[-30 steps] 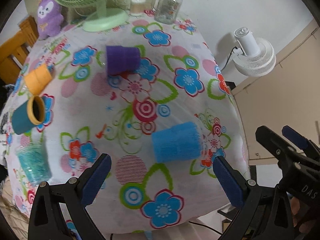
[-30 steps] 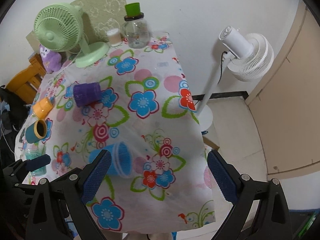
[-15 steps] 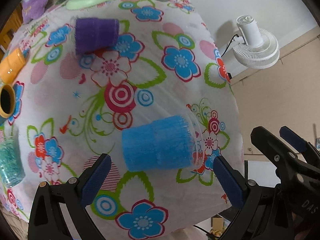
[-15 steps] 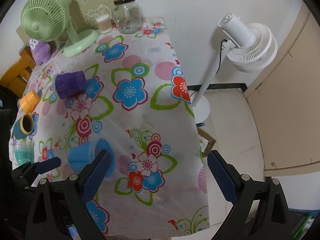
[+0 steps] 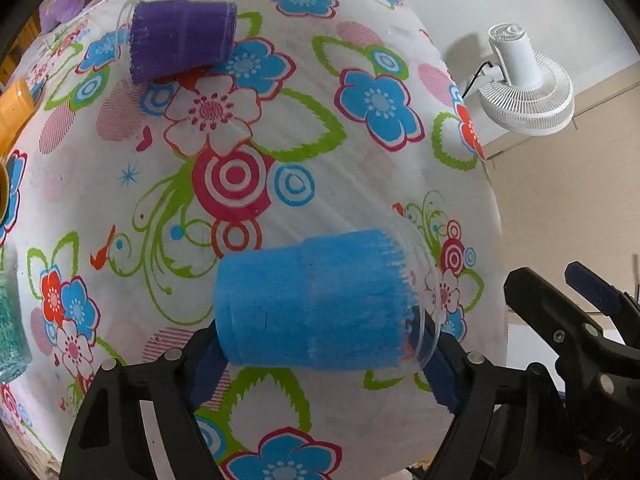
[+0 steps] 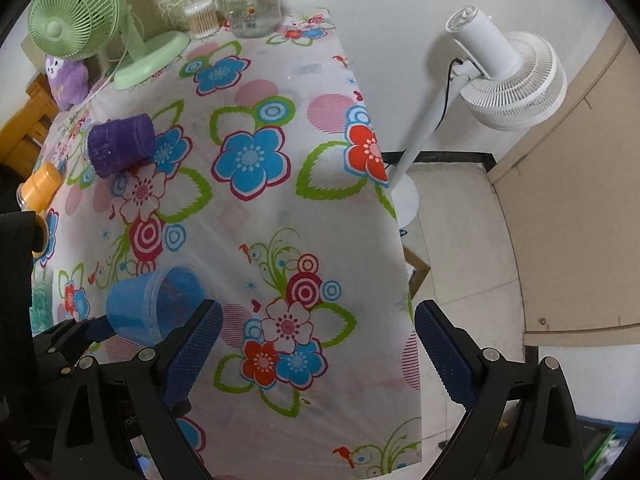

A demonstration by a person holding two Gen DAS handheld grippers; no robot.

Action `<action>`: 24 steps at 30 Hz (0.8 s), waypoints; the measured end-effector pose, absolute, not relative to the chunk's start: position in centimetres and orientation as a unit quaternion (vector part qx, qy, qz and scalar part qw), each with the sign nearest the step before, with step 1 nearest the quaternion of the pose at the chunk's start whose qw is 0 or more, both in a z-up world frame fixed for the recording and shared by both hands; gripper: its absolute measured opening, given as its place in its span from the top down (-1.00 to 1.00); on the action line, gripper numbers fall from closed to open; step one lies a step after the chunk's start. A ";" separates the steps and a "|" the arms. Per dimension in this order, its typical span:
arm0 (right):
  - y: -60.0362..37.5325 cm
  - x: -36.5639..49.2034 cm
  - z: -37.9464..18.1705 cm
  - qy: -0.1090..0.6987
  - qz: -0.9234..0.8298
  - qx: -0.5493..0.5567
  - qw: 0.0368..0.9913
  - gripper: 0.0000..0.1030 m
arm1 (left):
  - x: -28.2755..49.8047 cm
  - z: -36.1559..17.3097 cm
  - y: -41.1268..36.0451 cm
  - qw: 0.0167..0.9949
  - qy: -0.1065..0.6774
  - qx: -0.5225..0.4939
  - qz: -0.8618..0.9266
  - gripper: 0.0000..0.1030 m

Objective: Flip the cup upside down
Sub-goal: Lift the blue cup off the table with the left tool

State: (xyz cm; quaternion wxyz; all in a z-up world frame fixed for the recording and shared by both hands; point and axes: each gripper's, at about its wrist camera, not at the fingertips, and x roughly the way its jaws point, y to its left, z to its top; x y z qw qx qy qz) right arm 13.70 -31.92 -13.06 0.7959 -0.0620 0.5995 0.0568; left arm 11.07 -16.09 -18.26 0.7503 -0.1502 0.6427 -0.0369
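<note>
On the floral tablecloth (image 5: 360, 184), one blue cup (image 5: 316, 300) lies between the left tool's (image 5: 320, 364) spread fingers; right tool (image 6: 318, 356) gapes.

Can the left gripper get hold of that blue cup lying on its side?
Probably yes. The left gripper is open, with a finger at each end of the blue cup lying on the floral tablecloth. Nothing sits between them, and the purple cup lies well away.
</note>
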 end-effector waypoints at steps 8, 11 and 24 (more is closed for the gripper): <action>-30.8 14.0 -13.1 0.603 0.060 -0.059 0.794 -0.90 | 10.7 -16.9 -14.8 0.764 0.631 -0.115 -0.064 -0.63; -29.7 13.9 -12.8 0.601 0.068 -0.056 0.795 -0.90 | 10.6 -16.0 -13.5 0.767 0.629 -0.099 -0.072 -0.63; -23.3 11.9 -12.5 0.605 0.072 -0.027 0.792 -0.90 | 11.1 -14.1 -8.3 0.768 0.621 0.003 -0.156 -0.63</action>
